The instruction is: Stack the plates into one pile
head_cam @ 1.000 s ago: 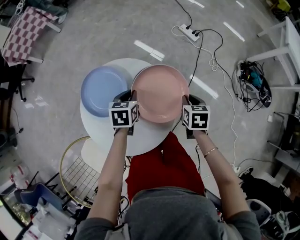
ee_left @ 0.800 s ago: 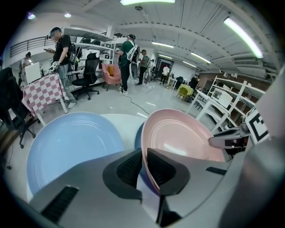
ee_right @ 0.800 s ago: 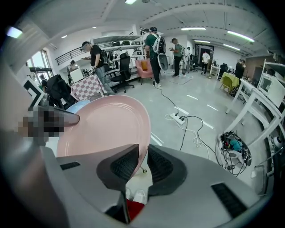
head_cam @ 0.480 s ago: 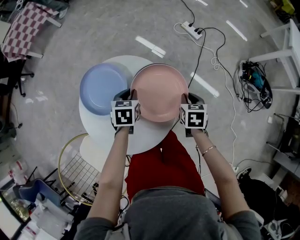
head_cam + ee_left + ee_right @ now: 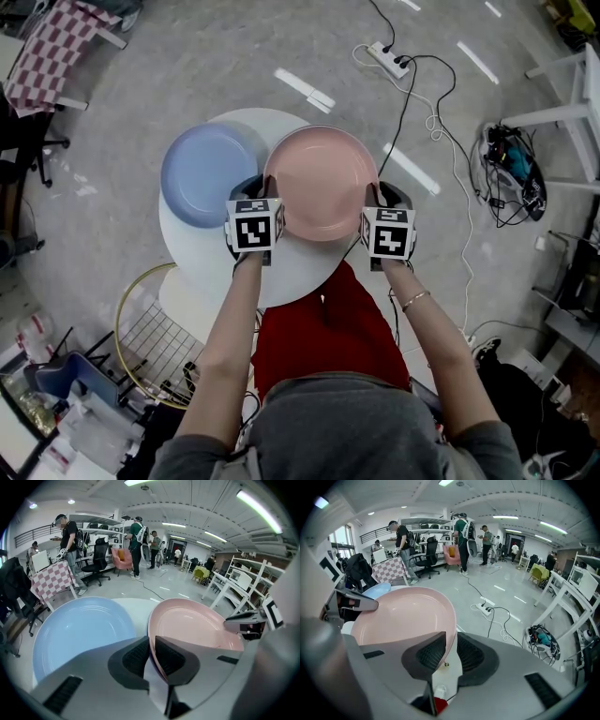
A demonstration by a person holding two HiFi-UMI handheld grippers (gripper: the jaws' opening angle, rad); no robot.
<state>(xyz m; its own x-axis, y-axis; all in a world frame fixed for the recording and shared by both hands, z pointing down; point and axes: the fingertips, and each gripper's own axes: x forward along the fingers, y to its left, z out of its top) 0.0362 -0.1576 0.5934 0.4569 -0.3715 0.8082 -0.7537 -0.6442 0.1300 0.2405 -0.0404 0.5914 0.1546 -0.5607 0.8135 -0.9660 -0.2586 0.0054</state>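
A pink plate (image 5: 321, 183) is held between both grippers over the right side of a round white table (image 5: 281, 267), and its right edge reaches past the tabletop. My left gripper (image 5: 263, 194) grips its left rim. Its jaws have just been opening a little, and the rim (image 5: 151, 634) is still pinched between the pads. My right gripper (image 5: 375, 199) is shut on the right rim (image 5: 451, 634). A light blue plate (image 5: 206, 173) lies flat on the table just left of the pink one, apart from both grippers. It also shows in the left gripper view (image 5: 79, 630).
A wire basket (image 5: 159, 347) stands beside the table at the lower left. A power strip with trailing cables (image 5: 394, 58) lies on the floor beyond the table. White shelving (image 5: 572, 84) is at the right. People stand far off near a checkered table (image 5: 51, 578).
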